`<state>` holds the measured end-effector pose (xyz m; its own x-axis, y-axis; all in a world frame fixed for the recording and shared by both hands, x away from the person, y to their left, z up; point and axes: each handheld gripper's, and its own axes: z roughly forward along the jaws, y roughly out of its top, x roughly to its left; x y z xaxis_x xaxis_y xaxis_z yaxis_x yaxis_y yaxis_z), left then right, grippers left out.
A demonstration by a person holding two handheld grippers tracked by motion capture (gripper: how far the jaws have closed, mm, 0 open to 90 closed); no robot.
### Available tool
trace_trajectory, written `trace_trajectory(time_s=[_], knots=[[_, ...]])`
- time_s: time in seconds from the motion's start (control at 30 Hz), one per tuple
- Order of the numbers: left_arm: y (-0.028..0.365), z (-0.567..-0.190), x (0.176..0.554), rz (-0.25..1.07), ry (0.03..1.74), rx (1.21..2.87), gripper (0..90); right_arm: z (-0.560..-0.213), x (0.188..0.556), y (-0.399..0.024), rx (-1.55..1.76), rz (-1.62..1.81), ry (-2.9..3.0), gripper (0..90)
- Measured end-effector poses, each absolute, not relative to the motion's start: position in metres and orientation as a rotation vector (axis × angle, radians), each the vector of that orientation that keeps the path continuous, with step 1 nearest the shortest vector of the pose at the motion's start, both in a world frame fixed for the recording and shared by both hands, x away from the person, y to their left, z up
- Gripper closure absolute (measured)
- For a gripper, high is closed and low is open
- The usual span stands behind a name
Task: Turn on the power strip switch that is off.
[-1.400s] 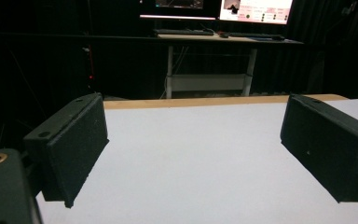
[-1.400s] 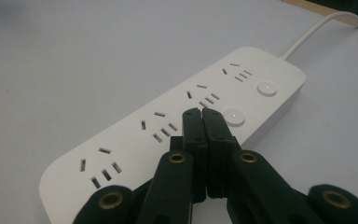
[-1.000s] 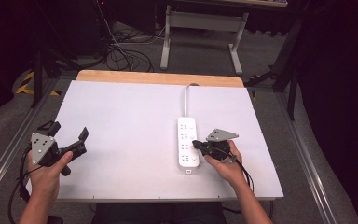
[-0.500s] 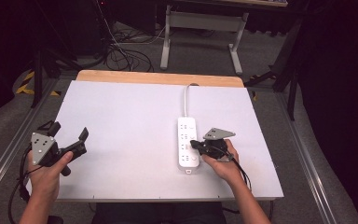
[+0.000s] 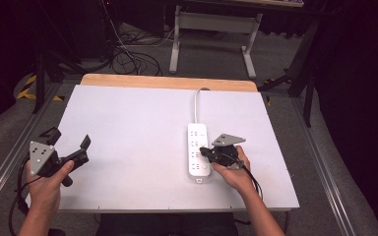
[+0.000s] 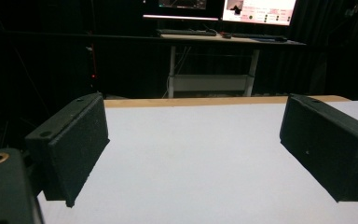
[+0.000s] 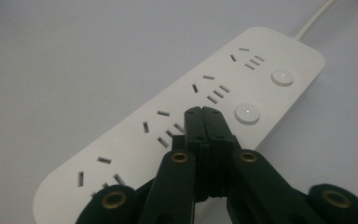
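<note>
1. High view: one white table (image 5: 128, 123) across the middle of the frame, a bare wooden strip along its top edge, metal rails down the left and right sides. Wide open white surface in the centre and upper left, with nothing lying on it.
2. Same view, right of centre: one white power strip (image 5: 198, 151) lying lengthwise, its white cord (image 5: 196, 101) running up to the table's top edge. Well clear of the right edge and short of the bottom edge.
3. Same view: right gripper (image 5: 207, 152) held by the right hand (image 5: 234, 172), tip over the power strip's right side, grey three-cornered plate on top. Jaws together here as far as can be told.
4. Same view, lower left: left gripper (image 5: 69, 142) held by the left hand (image 5: 47, 184), at the table's left edge, jaws spread wide apart, well apart from the power strip.
5. Left gripper view: two black jaws at the left and right of the frame, wide apart, with open white table between them up to the wooden far edge. Beyond that edge, a dark room with one desk (image 6: 223, 39) and lit screens at the top of the frame.
6. Right gripper view: jaws pressed together, gripping nothing, tip over the power strip near the middle of the frame. Counted on the strip: two round buttons (image 7: 247, 112) along the right side, four clusters of socket slots. Cord leaving at the upper right corner; bare table in the left half.
</note>
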<state>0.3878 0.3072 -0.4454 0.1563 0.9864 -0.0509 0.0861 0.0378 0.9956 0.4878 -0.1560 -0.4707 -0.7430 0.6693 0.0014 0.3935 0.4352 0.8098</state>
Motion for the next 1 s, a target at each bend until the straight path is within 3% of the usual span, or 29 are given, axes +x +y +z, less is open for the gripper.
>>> trace_trajectory(time_s=[1.0], knots=[[0.3076,-0.4451,0.3876,1.012,1.177,1.296,8.7,-0.4704,0.4783,-0.1602,0.932,1.138,2.345,90.0]])
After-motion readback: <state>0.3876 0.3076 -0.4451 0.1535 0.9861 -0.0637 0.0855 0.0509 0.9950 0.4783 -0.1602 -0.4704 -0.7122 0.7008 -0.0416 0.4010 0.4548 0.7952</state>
